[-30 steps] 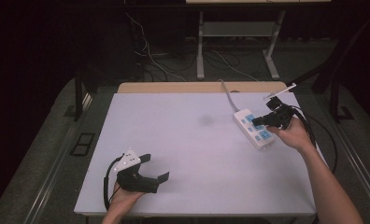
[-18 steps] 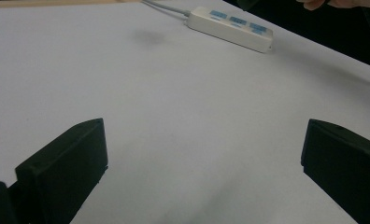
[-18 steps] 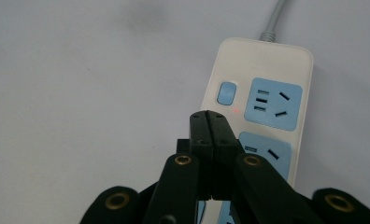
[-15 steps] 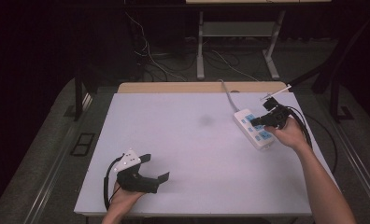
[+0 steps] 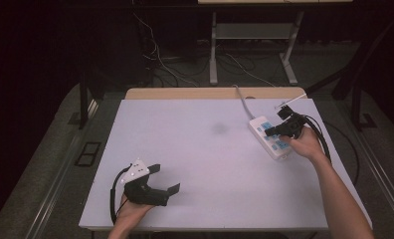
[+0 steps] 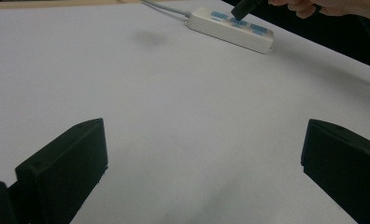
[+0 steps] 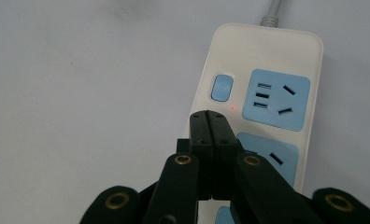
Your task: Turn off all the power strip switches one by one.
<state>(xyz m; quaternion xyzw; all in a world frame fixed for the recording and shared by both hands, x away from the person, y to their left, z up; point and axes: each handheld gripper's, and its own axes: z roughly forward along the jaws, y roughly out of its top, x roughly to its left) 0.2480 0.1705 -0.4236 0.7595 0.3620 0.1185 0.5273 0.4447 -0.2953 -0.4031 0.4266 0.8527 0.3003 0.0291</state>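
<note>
Fingers [image 7: 199, 135] of the right gripper [image 5: 280, 128] are clenched together with nothing between them, their joined tips poised over the power strip [image 5: 270, 137], just below its switch [image 7: 222, 87]; whether the tips touch the casing cannot be told. Fingers [image 6: 64, 170] of the left gripper [image 5: 157, 181] stand spread wide and released, resting low over bare desk [image 5: 200, 164] near its front left corner, well apart from the strip.

Desk: pale grey top, with a faint dark smudge [image 5: 218, 129] near its middle.

Power strip: a long white block with rounded corners, lying flat near the desk's right edge. Its top carries a row of light blue socket panels [image 7: 280, 99], and at the cable end a small rounded blue switch with a tiny red light [image 7: 232, 108] beside it. A grey cable [image 5: 242, 102] leaves one short end.

Change from the earlier frames: the right gripper sits slightly lower over the strip; the strip itself and the left gripper lie where they were.

Orientation: in the high view the strip's long axis runs diagonally, from the far left down toward the near right. The cable end points away from the person toward the desk's far edge; the free end points toward the right hand [image 5: 307, 145].
</note>
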